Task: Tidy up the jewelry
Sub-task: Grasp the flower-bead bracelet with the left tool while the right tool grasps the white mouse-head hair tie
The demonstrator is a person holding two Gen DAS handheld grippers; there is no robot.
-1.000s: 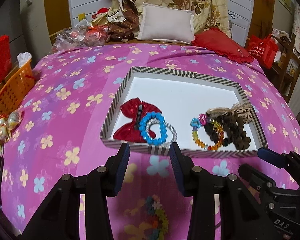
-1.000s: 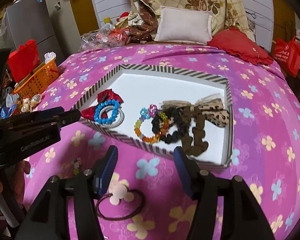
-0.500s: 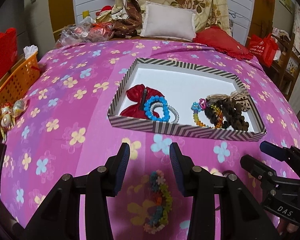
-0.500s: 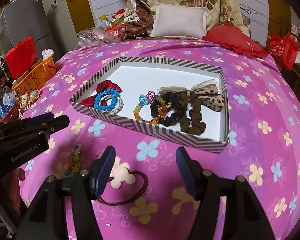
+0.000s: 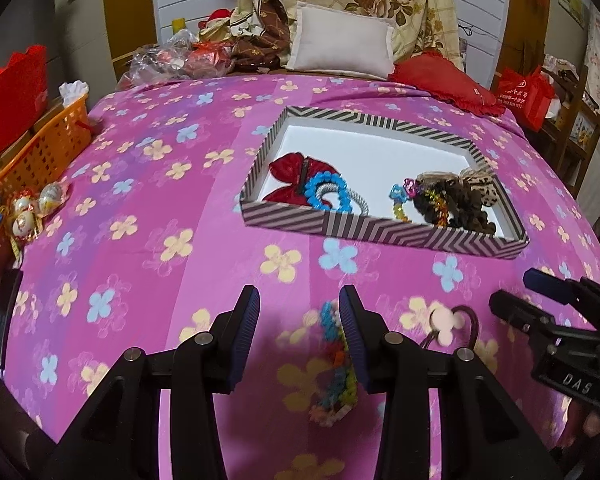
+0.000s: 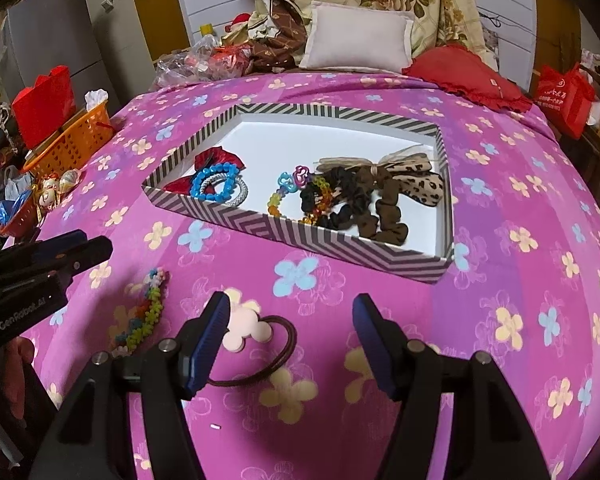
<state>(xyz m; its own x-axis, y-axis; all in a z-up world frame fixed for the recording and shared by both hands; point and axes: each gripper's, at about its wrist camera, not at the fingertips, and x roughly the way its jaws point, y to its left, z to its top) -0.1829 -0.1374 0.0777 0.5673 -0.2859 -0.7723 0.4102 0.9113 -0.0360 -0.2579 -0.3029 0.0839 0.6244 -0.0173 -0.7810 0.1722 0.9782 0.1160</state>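
A striped tray (image 5: 380, 232) (image 6: 300, 236) on the pink bedspread holds a red bow (image 5: 288, 170), a blue bead bracelet (image 6: 216, 182), a coloured bead bracelet (image 6: 288, 192) and dark scrunchies (image 6: 380, 208). A multicoloured bead bracelet (image 5: 336, 364) (image 6: 144, 320) lies on the spread in front of the tray. My left gripper (image 5: 299, 312) is open just above it. A brown hair tie with a cream flower (image 6: 248, 326) (image 5: 446, 322) lies beside it. My right gripper (image 6: 290, 320) is open over the hair tie.
An orange basket (image 5: 44, 148) and small trinkets (image 5: 32, 208) sit at the left edge of the bed. Pillows (image 5: 340, 44) and a red cushion (image 5: 444, 76) lie at the far end. A red bag (image 5: 528, 92) stands at the right.
Both grippers have pulled back from the tray toward the near edge of the bed. The bead bracelet and hair tie now show further ahead between the fingers. Both stay open.
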